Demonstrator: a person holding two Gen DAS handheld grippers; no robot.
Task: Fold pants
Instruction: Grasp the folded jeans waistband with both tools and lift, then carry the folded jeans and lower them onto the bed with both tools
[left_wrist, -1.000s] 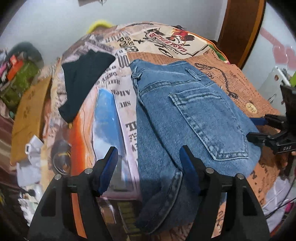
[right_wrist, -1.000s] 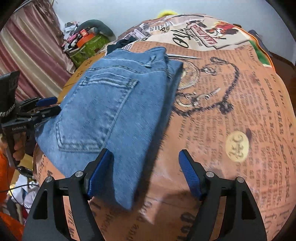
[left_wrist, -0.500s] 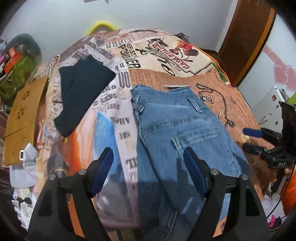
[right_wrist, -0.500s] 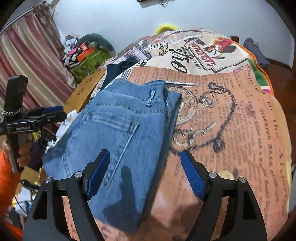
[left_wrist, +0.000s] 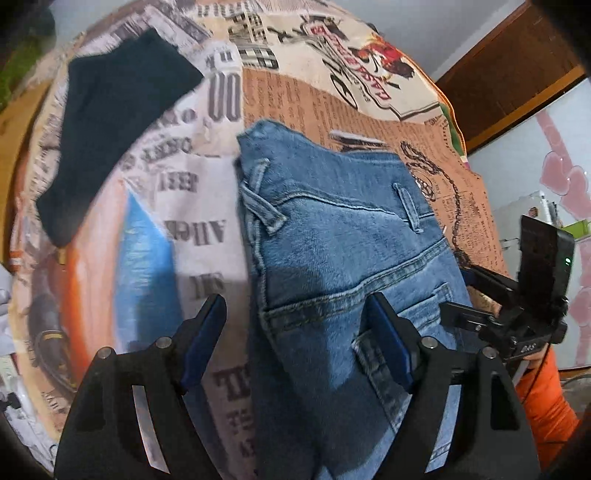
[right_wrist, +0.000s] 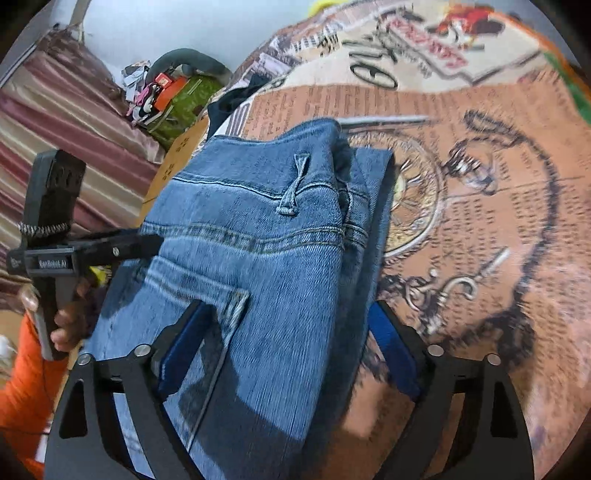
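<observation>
Folded blue jeans (left_wrist: 343, 258) (right_wrist: 266, 258) lie back-pocket up on the printed bedspread (left_wrist: 207, 177), waistband towards the far end. My left gripper (left_wrist: 299, 339) hovers open over the jeans' left edge, one blue pad above the bedspread and the other above the denim. My right gripper (right_wrist: 284, 347) hangs over the jeans' right folded edge; its jaws are opening and nothing is pinched between them. Each gripper shows at the side of the other's view, held by a hand with an orange sleeve (right_wrist: 22, 373).
A dark folded garment (left_wrist: 110, 122) lies on the bedspread at the far left. Beside the bed, on the left of the right wrist view, are striped curtains (right_wrist: 55, 129) and a green bag (right_wrist: 184, 99). A wooden door frame (left_wrist: 517, 66) is at the right.
Both grippers have moved forward along the jeans towards the waistband and tipped further down. Both sets of jaws stand wider apart than before.
</observation>
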